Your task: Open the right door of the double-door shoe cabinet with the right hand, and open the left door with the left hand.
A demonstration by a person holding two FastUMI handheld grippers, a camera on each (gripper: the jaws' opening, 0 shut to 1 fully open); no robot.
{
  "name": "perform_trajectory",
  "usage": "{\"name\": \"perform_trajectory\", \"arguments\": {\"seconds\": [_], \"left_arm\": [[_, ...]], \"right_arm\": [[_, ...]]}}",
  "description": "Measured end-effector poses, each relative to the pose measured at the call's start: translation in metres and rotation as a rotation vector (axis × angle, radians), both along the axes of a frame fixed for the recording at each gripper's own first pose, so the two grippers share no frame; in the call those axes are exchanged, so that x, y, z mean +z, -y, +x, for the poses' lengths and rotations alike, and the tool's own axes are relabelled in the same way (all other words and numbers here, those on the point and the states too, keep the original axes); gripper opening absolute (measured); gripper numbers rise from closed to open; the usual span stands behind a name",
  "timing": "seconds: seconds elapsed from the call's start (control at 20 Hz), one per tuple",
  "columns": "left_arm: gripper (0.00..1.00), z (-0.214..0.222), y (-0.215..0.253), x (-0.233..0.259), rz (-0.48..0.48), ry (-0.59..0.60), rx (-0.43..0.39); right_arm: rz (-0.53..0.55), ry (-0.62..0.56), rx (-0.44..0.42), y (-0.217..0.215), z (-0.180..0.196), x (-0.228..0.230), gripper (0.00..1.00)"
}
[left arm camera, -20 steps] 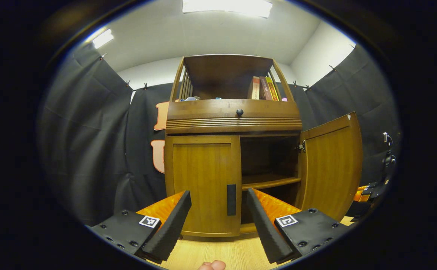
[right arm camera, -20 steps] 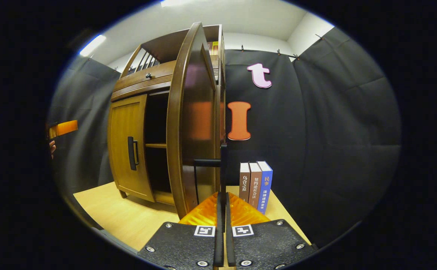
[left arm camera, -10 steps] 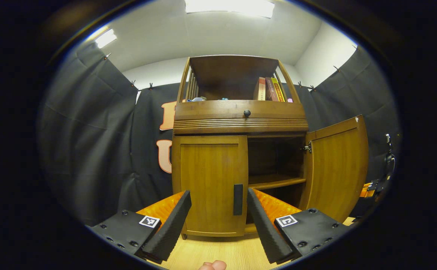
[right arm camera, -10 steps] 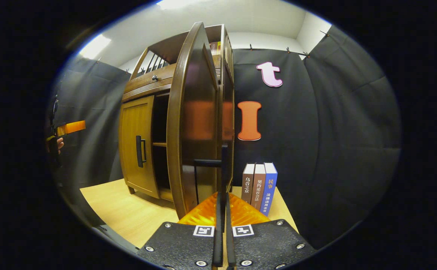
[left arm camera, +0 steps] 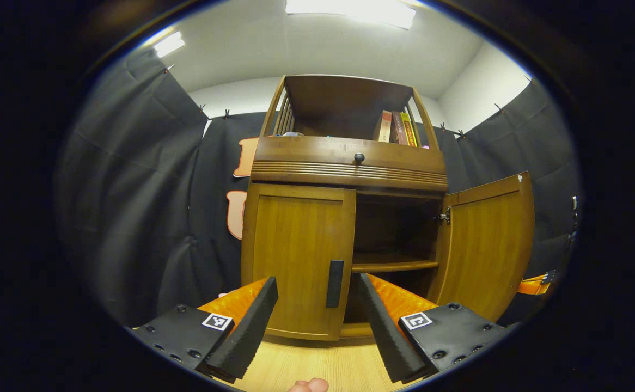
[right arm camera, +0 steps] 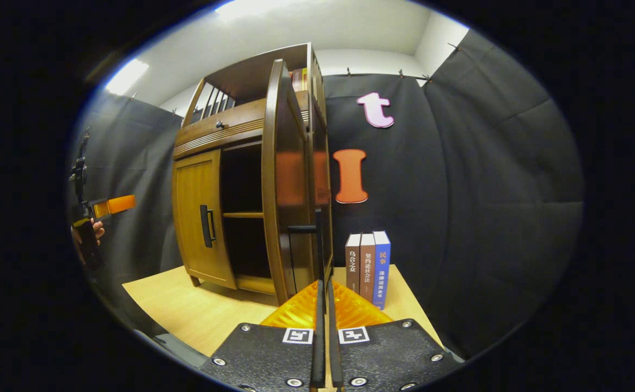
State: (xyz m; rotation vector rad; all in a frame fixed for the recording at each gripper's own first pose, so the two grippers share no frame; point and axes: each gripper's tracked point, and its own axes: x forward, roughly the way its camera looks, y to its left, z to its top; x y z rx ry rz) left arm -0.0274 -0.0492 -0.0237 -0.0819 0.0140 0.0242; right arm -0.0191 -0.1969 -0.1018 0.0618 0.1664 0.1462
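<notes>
The wooden shoe cabinet (left arm camera: pixel 350 163) stands straight ahead in the left gripper view. Its left door (left arm camera: pixel 295 261) is closed, with a dark vertical handle (left arm camera: pixel 335 275) at its inner edge. My left gripper (left arm camera: pixel 315 321) is open, short of that door, and the handle shows between its fingers. The right door (left arm camera: pixel 486 245) is swung wide open. In the right gripper view this door (right arm camera: pixel 290 179) is seen edge-on. My right gripper (right arm camera: pixel 324 286) is shut on the lower end of its thin dark handle (right arm camera: pixel 317 239).
Three books (right arm camera: pixel 367 267) stand on the light wooden floor (right arm camera: pixel 197 305) just right of the open door. Inside the cabinet there is a shelf (left arm camera: pixel 394 265). More books (left arm camera: pixel 396 128) sit on the top shelf. A hand (right arm camera: pixel 86 237) holds the left gripper (right arm camera: pixel 111 205) at far left.
The left gripper has edged toward the left door, and the cabinet looks slightly larger. The right gripper's view has shifted a little with the door, which stays wide open. Both gripper states are unchanged.
</notes>
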Motion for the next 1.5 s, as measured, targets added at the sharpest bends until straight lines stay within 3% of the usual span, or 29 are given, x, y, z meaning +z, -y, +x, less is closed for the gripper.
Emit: {"name": "perform_trajectory", "arguments": {"seconds": [0.15,0.2,0.25,0.3,0.4,0.45,0.5,0.65,0.7,0.75,0.8,0.85,0.95,1.05,1.2,1.35,1.5], "left_arm": [[0.97,0.010,-0.003,-0.006,0.017,-0.020,-0.006],[0.97,0.014,-0.006,-0.005,0.020,-0.018,-0.008],[0.97,0.018,-0.006,-0.004,0.017,-0.015,-0.012],[0.96,0.021,-0.007,-0.002,0.013,-0.015,-0.018],[0.96,0.025,-0.011,-0.002,0.011,-0.012,-0.023],[0.96,0.026,-0.013,-0.001,0.014,-0.011,-0.025],[0.99,0.026,-0.016,-0.001,0.020,-0.011,-0.026],[0.97,0.026,-0.025,-0.003,0.044,-0.013,-0.019],[0.95,0.026,-0.028,-0.003,0.050,-0.013,-0.013],[0.96,0.026,-0.031,-0.005,0.056,-0.016,-0.008],[0.96,0.026,-0.035,-0.006,0.060,-0.020,0.000],[0.96,0.027,-0.037,-0.008,0.061,-0.023,0.004],[0.95,0.031,-0.039,-0.011,0.058,-0.024,0.005],[0.96,0.041,-0.036,-0.017,0.064,-0.023,-0.002],[0.97,0.067,-0.028,-0.026,0.082,-0.007,0.006],[0.95,0.102,-0.004,-0.051,0.077,-0.013,-0.051],[0.95,0.142,0.012,-0.082,0.083,-0.032,-0.078]], "right_arm": [[0.011,-0.005,-0.069,-0.010,-0.025,0.011,0.02],[0.015,-0.004,-0.087,-0.019,-0.030,0.015,0.14],[0.019,-0.003,-0.096,-0.031,-0.035,0.018,0.02],[0.023,-0.003,-0.102,-0.042,-0.036,0.021,0.02],[0.018,-0.002,-0.094,-0.067,-0.036,0.025,0.02],[0.010,0.001,-0.082,-0.079,-0.034,0.030,0.13],[0.006,0.012,-0.073,-0.091,-0.031,0.034,0.02],[-0.001,0.050,-0.045,-0.125,-0.022,0.048,0.02],[-0.014,0.059,-0.038,-0.133,-0.017,0.048,0.14],[-0.024,0.074,-0.029,-0.141,-0.013,0.050,0.03],[-0.027,0.092,-0.016,-0.148,-0.008,0.049,0.13],[-0.028,0.103,-0.004,-0.155,-0.009,0.051,0.03],[-0.011,0.101,0.024,-0.170,-0.004,0.051,0.05],[-0.018,0.098,0.017,-0.173,0.000,0.048,0.15],[-0.029,0.081,-0.020,-0.167,0.004,0.042,0.54],[-0.050,0.081,-0.048,-0.161,0.002,0.044,0.93],[-0.035,0.086,-0.030,-0.166,-0.004,0.051,0.92]]}}
